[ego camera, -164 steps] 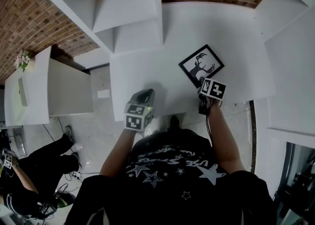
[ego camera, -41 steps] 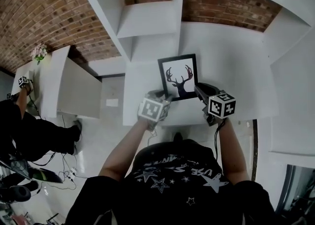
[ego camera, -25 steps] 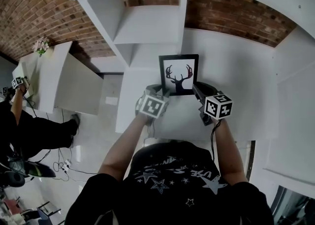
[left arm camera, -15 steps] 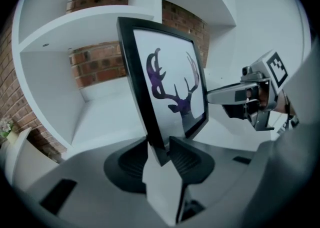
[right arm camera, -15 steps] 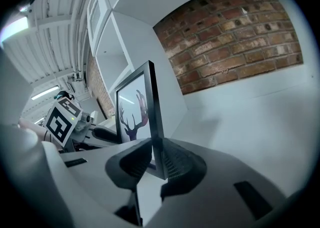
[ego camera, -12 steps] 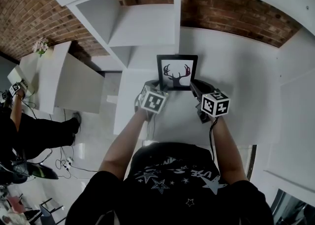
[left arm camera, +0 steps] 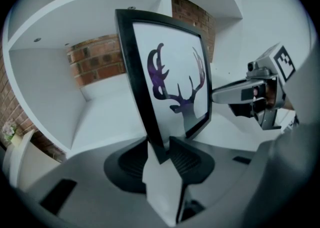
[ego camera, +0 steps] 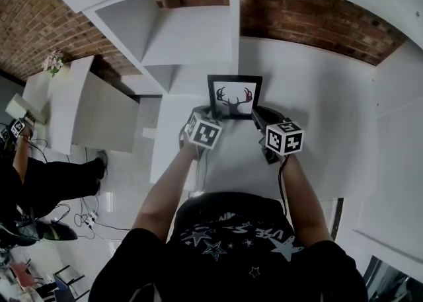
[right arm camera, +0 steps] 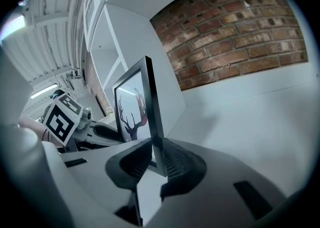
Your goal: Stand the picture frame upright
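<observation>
Jaws of left gripper [left arm camera: 162, 154] clamped on picture frame [left arm camera: 170, 72], lower corner, right gripper [right arm camera: 156, 159] clamped on opposite corner, frame upright

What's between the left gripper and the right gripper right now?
The picture frame, held upright; in the head view the left gripper clamps its left edge and the right gripper its right edge.

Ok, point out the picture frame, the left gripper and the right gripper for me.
picture frame [ego camera: 234, 98], head view, on the deer print.
left gripper [left arm camera: 159, 157], left gripper view, between its jaw tips, on the frame's edge.
right gripper [right arm camera: 156, 163], right gripper view, between its jaw tips, on the frame's edge.
</observation>
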Motion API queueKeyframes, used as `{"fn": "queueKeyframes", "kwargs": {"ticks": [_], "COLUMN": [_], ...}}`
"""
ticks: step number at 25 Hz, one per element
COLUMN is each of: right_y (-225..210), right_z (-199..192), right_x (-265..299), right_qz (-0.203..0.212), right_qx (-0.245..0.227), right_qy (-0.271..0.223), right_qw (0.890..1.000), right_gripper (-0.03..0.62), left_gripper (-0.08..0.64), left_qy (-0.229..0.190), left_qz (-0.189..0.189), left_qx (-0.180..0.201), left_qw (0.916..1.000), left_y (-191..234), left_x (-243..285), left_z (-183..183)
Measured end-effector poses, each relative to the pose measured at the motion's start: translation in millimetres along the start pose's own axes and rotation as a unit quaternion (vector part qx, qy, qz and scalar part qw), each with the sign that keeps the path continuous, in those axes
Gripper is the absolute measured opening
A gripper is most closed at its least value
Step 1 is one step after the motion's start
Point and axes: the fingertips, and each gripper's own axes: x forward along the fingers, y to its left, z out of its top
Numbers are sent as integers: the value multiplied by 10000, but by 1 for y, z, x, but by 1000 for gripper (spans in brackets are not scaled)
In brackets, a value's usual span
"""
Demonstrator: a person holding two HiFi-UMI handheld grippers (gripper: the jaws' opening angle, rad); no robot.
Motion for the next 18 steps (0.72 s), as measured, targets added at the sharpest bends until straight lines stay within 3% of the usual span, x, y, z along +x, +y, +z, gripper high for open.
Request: {"fn": "queueKeyframes", "kwargs": {"ticks": [10,18], "right_y": [-5,-9], "right_z": [1,4], "right_x": [11,15], "right_qz": [-65,-172], "right_qx": [-95,-333], "right_qy": [27,142], "right_qw": [9999,9992], "right_gripper": [72,72], "left_gripper": [143,141], "left_qy": [153,47], "left_qz": [109,247], "left_qx": [21,30], "left_qw": [9998,9997], "left_y": [10,15], "left_x": [14,23], "left_z": [2,5]}}
